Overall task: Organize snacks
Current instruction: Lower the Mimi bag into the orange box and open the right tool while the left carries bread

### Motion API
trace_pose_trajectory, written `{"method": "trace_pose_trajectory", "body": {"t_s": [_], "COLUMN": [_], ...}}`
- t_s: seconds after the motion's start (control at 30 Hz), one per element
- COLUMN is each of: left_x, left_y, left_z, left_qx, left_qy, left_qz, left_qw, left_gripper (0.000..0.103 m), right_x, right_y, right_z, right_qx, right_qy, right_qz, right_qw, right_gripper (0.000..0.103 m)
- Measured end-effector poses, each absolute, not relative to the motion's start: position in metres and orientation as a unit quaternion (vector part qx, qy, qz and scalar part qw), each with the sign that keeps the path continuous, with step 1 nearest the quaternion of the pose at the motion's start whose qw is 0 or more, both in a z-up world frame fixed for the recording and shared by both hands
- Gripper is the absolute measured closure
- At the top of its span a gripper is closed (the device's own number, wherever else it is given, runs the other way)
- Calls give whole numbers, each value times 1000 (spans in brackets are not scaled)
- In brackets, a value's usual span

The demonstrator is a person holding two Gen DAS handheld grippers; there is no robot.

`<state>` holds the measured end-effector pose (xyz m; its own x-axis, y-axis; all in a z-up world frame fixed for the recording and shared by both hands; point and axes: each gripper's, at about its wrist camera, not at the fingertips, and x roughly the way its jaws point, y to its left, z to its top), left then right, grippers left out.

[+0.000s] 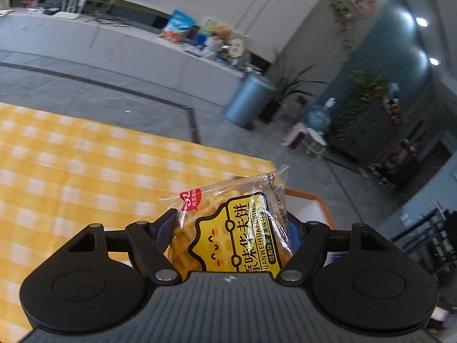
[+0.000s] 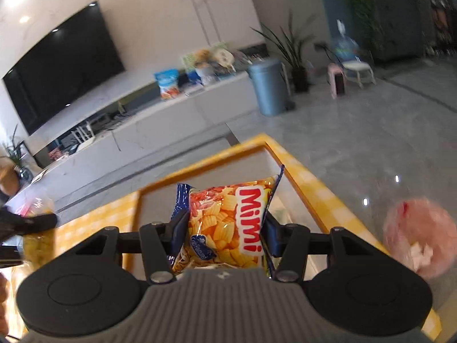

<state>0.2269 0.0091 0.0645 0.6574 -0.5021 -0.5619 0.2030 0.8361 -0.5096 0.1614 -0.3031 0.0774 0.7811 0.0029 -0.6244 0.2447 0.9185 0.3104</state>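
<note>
left gripper [image 1: 231,228]: jaws drawn in and clamped on a yellow biscuit packet [image 1: 231,223], gripped at both side edges; blue pads are seen pressed against the wrapper. packet is held above the yellow checked tablecloth [image 1: 85,157], near its far right corner. long axis runs away from the camera, along the fingers; the clear crimped end points forward and slightly right, the other end is hidden under the gripper body. printed face is turned up, lettering lying sideways along the long axis. an orange-rimmed tray [image 1: 317,208] is partly seen just beyond and right of the packet.

right gripper [image 2: 225,223]: jaws closed on a mimi snack bag [image 2: 228,223], clamped at its two sides. bag is held over the orange-rimmed tray [image 2: 294,180], whose pale floor shows behind it. long axis runs forward along the fingers; the blue sealed edge is at the left, the far end is tilted slightly upward. "mimi" lettering reads along the long axis, on the right half of the face.

also noted in the right wrist view: the left gripper [image 2: 25,223] at the left edge with its yellow packet [image 2: 37,243], blurred; a pink blurred object [image 2: 420,234] at the right, kind cannot be told.

background: grey bin [image 2: 268,88], television [image 2: 62,65], low white cabinet [image 2: 171,114] bearing assorted packets.
</note>
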Motion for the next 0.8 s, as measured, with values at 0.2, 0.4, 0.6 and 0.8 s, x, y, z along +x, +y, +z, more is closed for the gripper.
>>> {"method": "trace_pose_trajectory", "body": {"t_s": [0.2,0.4,0.6,0.8], "left_x": [224,218,219,221], "left_y": [-26,-38,-31,-14], "left_z": [59,50,36,28], "left_qx": [-190,-184,-198,-216], "left_qy": [324,309,322,334], "left_qz": [-202,-179,-170,-171], "left_qw": [905,916,910,901], "left_gripper": [17,17,17,17], "right_x": [183,226,239,245], "right_y": [-303,-287,-282,-278], "right_z": [49,23,8,-4], "right_qx": [231,206,257,292], "right_qy": [361,404,418,447], "right_qz": [-39,-14,29,24], "right_qw": [903,891,871,845], "right_gripper": [50,50,50,34]}}
